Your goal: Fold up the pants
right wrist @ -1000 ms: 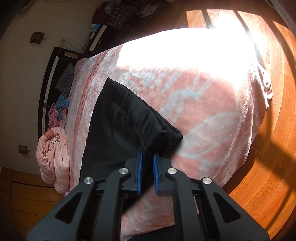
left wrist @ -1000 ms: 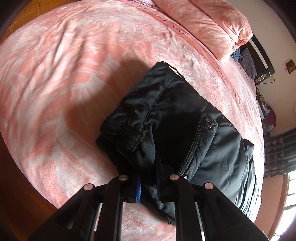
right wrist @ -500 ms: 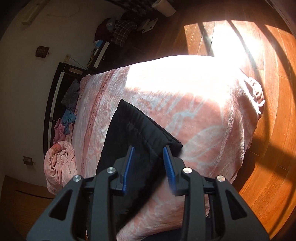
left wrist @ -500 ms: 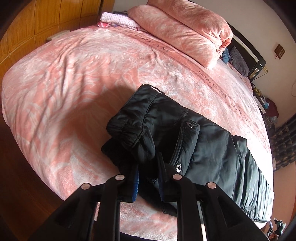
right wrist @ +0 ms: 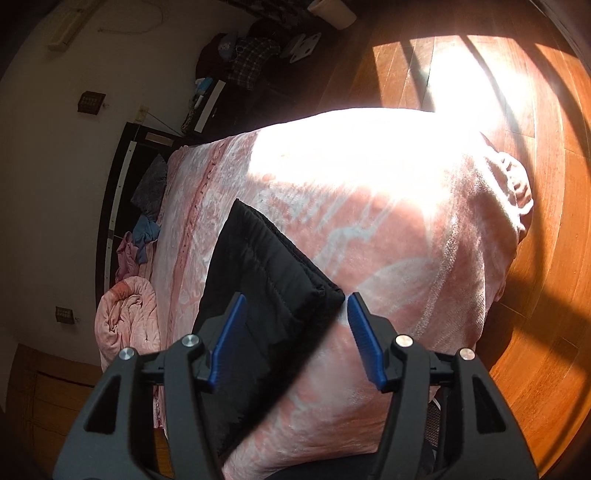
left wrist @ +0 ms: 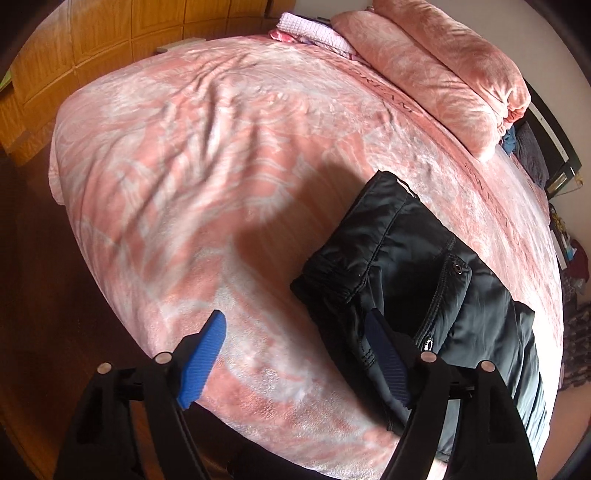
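Note:
Black padded pants (left wrist: 424, 280) lie folded on the pink bed near its front edge, waistband end toward me in the left wrist view. My left gripper (left wrist: 295, 328) is open and empty, above the bed just left of the pants; its right finger overlaps the waistband edge. In the right wrist view the other end of the pants (right wrist: 266, 280) lies flat. My right gripper (right wrist: 293, 314) is open and empty, its jaws straddling the pants' corner from above.
The pink patterned bedspread (left wrist: 207, 155) covers the bed. A rolled pink quilt (left wrist: 443, 74) and folded towels (left wrist: 310, 29) lie at the head. Wooden floor (right wrist: 546, 229) surrounds the bed. Clothes are heaped on the dark headboard (right wrist: 147, 192).
Both grippers let go of the pants and opened wide. The left gripper drew back and shifted left; the right gripper rose away. The pants now lie flat on the bed.

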The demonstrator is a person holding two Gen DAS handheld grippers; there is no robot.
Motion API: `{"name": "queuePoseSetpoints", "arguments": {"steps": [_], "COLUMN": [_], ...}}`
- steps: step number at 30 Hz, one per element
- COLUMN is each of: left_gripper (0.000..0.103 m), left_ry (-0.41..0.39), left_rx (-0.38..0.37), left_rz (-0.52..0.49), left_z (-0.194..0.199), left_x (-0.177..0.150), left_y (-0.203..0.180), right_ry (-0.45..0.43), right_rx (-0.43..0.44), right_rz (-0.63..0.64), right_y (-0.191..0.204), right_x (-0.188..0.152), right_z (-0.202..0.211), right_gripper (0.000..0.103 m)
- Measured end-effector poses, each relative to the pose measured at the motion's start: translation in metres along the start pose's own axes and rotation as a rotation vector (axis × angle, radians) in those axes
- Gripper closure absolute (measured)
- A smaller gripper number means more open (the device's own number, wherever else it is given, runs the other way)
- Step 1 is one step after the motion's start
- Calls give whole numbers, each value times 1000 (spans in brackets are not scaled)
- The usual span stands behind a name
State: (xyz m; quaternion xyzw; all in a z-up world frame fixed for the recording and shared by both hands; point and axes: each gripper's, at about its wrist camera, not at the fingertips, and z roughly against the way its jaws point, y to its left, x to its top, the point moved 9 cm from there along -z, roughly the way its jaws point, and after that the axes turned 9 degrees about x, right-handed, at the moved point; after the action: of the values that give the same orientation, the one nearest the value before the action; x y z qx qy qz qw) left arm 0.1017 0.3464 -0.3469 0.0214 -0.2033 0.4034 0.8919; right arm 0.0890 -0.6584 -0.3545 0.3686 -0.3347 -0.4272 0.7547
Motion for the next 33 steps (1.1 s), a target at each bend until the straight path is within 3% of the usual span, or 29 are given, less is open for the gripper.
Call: {"name": "queuePoseSetpoints", "arguments": {"steps": [4, 7, 14, 22, 25, 28, 33], "left_gripper": [22, 16, 15, 15, 15, 15, 15], "left_ry": [-9, -24, -18, -120, -170, -179, -190], "left_rx": [-109, -138, -81, 22, 44, 49, 50], "left_rz": [12, 2, 0, 57, 74, 70, 67], "left_z": [9, 12, 0, -3, 0, -1, -4], "left_x": [-3, -6, -13, -16, -17, -18, -19], "left_y": [-11, -23, -40, -43, -45, -48, -50], "right_ry": [27, 44, 51, 79, 72, 92, 84], "right_rx": [41, 56, 119, 177, 178, 178, 150], "right_rz": [-36, -56, -57, -14, -28, -11, 77], "right_y": [-4, -8, -2, 7, 5, 9, 37], "right_x": [-4, -8, -6, -13, -12, -12, -10], "right_z": [-14, -26, -39, -52, -53, -52, -43], "right_gripper": [38, 38, 33, 33, 44, 70, 81]}}
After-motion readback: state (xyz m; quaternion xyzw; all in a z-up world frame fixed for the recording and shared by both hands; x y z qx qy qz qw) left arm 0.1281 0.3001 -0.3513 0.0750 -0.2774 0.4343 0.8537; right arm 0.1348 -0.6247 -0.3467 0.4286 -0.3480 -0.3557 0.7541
